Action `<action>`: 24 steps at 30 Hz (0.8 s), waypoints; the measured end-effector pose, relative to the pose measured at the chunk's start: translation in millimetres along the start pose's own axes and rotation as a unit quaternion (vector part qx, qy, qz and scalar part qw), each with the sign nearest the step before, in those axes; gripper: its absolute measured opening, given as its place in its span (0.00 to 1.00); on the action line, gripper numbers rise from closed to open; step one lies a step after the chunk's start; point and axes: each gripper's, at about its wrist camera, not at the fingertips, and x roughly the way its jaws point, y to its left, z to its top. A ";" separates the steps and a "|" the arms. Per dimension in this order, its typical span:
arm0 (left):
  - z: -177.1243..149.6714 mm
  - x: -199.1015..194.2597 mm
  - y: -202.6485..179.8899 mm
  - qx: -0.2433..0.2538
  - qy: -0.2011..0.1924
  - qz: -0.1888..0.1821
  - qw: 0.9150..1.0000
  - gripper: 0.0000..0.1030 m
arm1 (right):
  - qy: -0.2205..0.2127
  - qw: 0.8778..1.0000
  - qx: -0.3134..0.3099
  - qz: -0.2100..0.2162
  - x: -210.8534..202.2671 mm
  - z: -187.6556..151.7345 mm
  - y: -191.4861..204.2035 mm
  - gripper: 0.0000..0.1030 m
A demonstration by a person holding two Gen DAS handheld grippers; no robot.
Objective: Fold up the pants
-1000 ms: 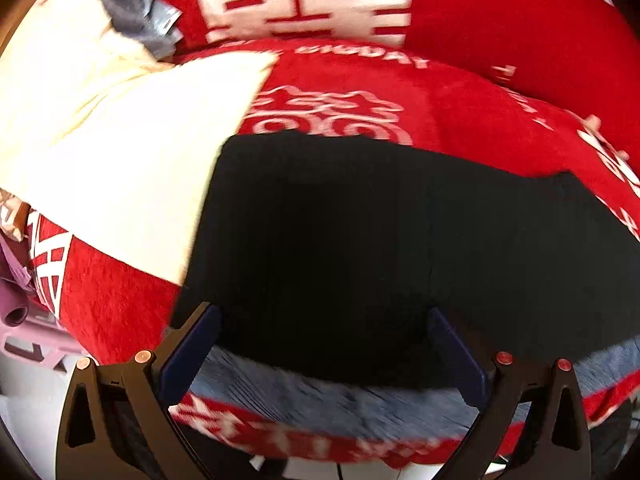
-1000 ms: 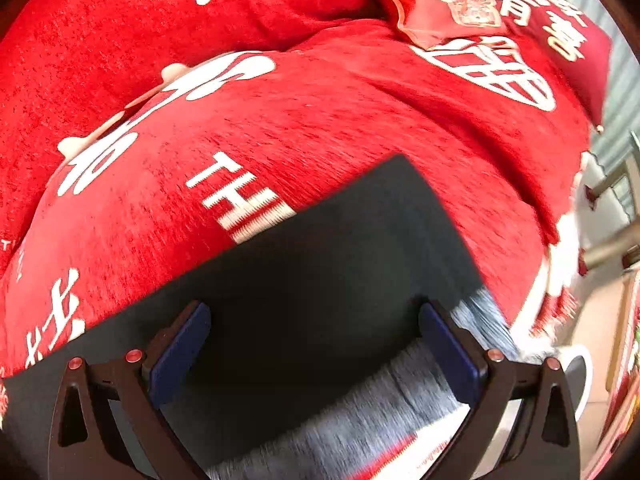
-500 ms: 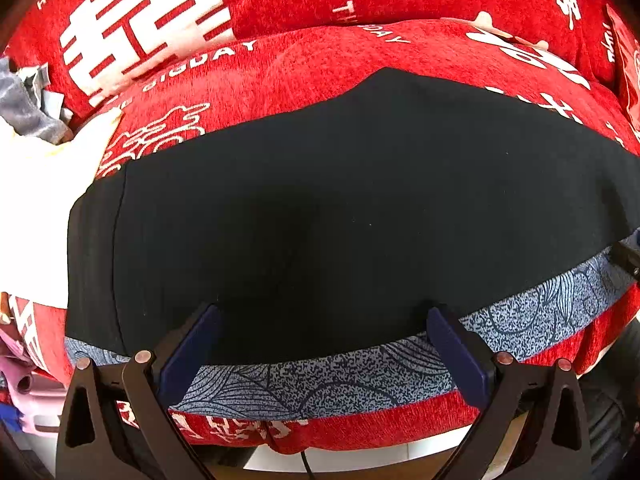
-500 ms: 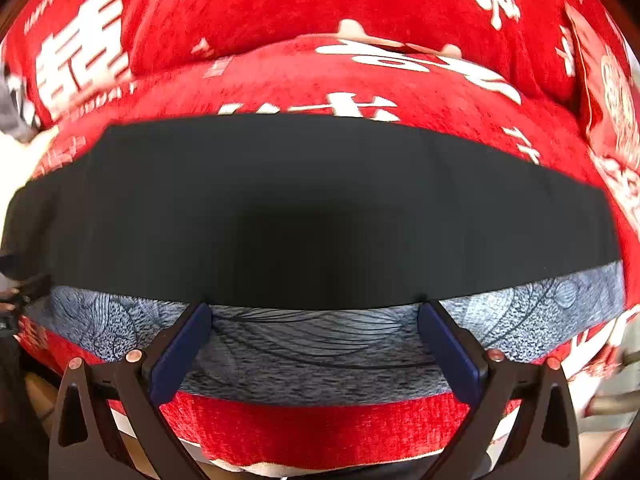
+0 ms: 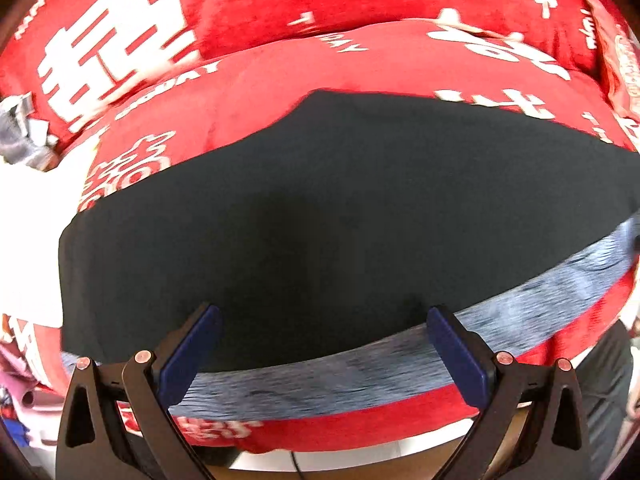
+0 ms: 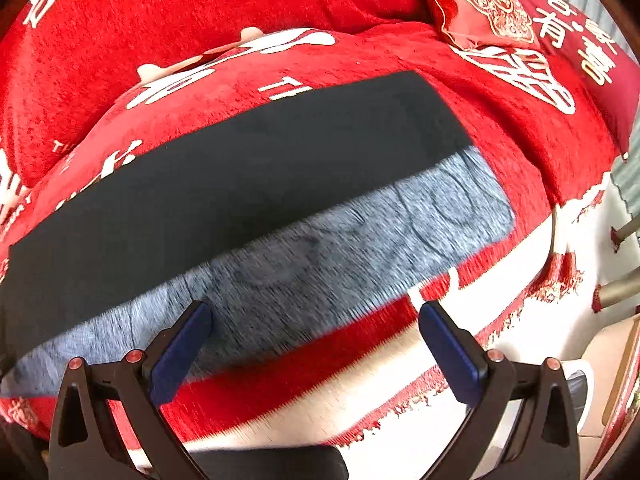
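Note:
The pants (image 5: 340, 216) lie flat on a red sofa seat as a long black band with a grey patterned strip (image 5: 360, 376) along the near edge. They also show in the right wrist view (image 6: 248, 176), where the grey strip (image 6: 360, 240) ends squarely at the right. My left gripper (image 5: 324, 356) is open and empty, hovering over the near edge of the pants. My right gripper (image 6: 316, 348) is open and empty, just in front of the grey strip near its right end.
The red sofa cover (image 5: 280, 12) with white characters spans seat and backrest. A red cushion (image 6: 484, 4) leans at the back right. A white cloth (image 5: 32, 232) and grey clothes (image 5: 20, 136) lie at the left. Metal table legs (image 6: 620, 288) stand right of the sofa.
Both grippers have pulled back from the pants and swung outward; the right view now faces the pants' right end. The pants lie as before. Both stay open.

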 end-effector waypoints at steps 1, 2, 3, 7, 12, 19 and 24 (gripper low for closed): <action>5.6 -0.7 -11.9 0.008 0.000 -0.012 1.000 1.00 | -0.001 1.000 0.011 0.005 0.1 -3.5 -5.8 1.00; 8.4 -1.2 -20.9 0.014 0.001 -0.020 1.000 1.00 | 0.000 0.999 0.032 0.022 1.1 -7.4 -17.2 1.00; 11.2 -0.4 -28.8 0.019 0.003 -0.029 0.999 1.00 | 0.001 0.998 0.046 0.032 2.1 -9.3 -24.3 1.00; 25.9 17.3 -64.2 0.022 0.046 -0.061 0.997 1.00 | 0.005 0.989 0.103 0.103 6.6 -22.3 -50.3 1.00; 44.3 22.6 -107.8 0.040 0.041 -0.051 0.997 1.00 | -0.026 0.981 0.093 0.168 6.7 -27.8 -56.6 1.00; 79.1 32.3 -181.0 0.062 0.042 -0.042 0.996 1.00 | -0.090 0.968 0.095 0.212 11.0 -17.3 -62.4 1.00; 100.9 37.0 -213.8 0.067 0.039 -0.047 0.996 1.00 | -0.132 0.961 0.101 0.222 13.8 0.6 -68.3 1.00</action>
